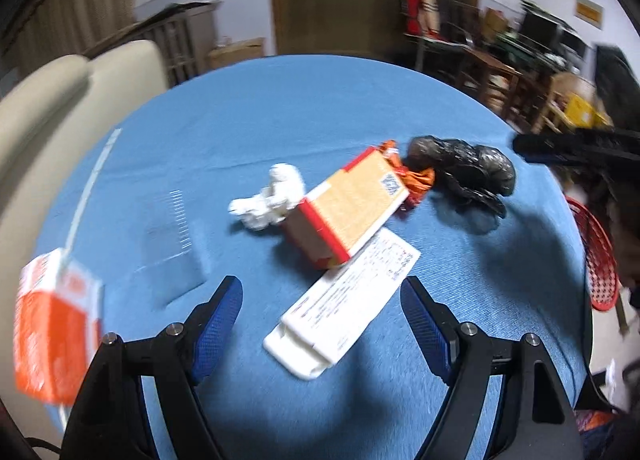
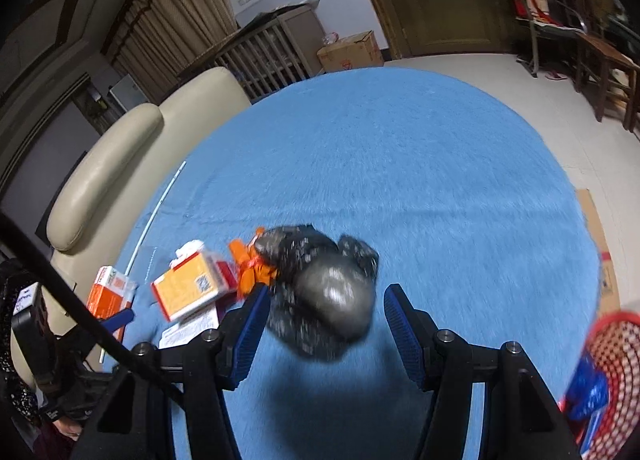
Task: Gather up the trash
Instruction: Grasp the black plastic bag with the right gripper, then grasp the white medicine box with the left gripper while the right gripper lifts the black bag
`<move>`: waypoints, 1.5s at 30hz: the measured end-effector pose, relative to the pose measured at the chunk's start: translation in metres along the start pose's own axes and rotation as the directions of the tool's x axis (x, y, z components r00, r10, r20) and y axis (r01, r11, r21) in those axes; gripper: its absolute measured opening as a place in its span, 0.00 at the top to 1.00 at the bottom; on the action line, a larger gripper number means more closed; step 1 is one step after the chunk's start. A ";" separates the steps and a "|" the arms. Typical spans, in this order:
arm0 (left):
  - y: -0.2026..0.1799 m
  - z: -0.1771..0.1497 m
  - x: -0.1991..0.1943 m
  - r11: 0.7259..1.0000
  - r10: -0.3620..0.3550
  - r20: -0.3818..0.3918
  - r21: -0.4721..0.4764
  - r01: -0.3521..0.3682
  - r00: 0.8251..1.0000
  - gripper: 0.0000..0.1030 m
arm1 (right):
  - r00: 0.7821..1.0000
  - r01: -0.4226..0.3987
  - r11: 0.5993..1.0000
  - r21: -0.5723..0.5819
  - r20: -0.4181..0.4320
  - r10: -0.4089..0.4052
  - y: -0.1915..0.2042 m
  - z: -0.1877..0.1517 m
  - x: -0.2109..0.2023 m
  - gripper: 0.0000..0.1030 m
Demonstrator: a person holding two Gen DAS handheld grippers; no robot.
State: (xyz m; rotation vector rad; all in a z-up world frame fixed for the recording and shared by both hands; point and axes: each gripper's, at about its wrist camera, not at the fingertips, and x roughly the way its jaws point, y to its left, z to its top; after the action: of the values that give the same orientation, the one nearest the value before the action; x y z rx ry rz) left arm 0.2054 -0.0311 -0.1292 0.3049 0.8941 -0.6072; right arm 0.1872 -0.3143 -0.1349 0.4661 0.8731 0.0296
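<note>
So there's a round table with a blue cloth point(image 1: 304, 108) and the trash is bunched toward its near side. The left gripper point(image 1: 322, 300) hangs over the near edge with its blue-padded fingers point(image 1: 218, 324) spread wide, nothing between them, though the near end of a flat white paper packet point(image 1: 344, 302) lies in the gap below. It's covered in small print, too blurry to read.

Touching the far end of that packet is a tan and red carton point(image 1: 346, 206) with a QR code on its top face; that's the only marking I can make out. A crumpled white tissue point(image 1: 270, 196) sits just beside it on the left, and an orange wrapper point(image 1: 416, 176) pokes out from behind its far end. Right against the wrapper is a crumpled black plastic bag point(image 1: 464, 172), toward the right edge of the table.

At the left edge there's an orange and white carton point(image 1: 54, 324) with a white straw point(image 1: 90, 188) lying behind it. Its lettering is smeared.

The right gripper point(image 2: 326, 314) is spread open too, and the black bag point(image 2: 324, 296) sits between the pads, not pinched. A red mesh basket point(image 2: 616, 344) hangs off the right edge of the table.
</note>
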 end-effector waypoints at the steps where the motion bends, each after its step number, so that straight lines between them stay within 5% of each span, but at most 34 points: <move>1: -0.001 0.002 0.004 1.000 -0.024 -0.006 0.014 0.024 1.000 0.21 | 1.000 -0.004 1.000 -0.002 -0.008 0.004 -0.001 0.004 0.005 0.38; 10: 0.001 0.000 0.029 0.989 -0.144 -0.058 0.020 0.146 0.988 0.21 | 0.993 -0.026 0.999 -0.019 -0.115 0.023 0.007 0.008 0.055 0.44; 12: 0.000 -0.004 0.030 0.988 -0.150 -0.071 0.026 0.152 0.986 0.27 | 0.992 -0.026 0.999 -0.033 -0.122 0.021 0.011 0.001 0.058 0.60; 13: 0.000 -0.006 0.032 0.988 -0.150 -0.077 0.030 0.152 0.986 0.39 | 0.992 -0.020 0.999 -0.033 -0.122 0.016 0.011 -0.003 0.059 0.61; 18: -0.009 -0.010 0.027 0.987 -0.143 -0.060 0.060 0.147 0.988 0.47 | 0.997 -0.029 0.999 0.016 -0.075 0.030 0.008 -0.018 0.046 0.63; 35: -0.060 -0.054 -0.043 1.000 -0.021 0.048 0.019 0.020 0.999 0.51 | 0.994 -0.105 0.992 0.067 -0.012 0.106 0.007 -0.093 -0.051 0.63; 45: -0.083 -0.049 -0.122 0.988 0.149 0.164 -0.061 -0.140 0.975 0.51 | 0.984 -0.162 0.987 0.016 0.079 0.160 0.022 -0.118 -0.119 0.63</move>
State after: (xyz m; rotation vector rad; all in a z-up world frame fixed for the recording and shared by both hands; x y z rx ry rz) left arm 0.0656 -0.0278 -0.0609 0.2673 0.7164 -0.4680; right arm 0.0256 -0.2750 -0.1039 0.5547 0.7590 0.1492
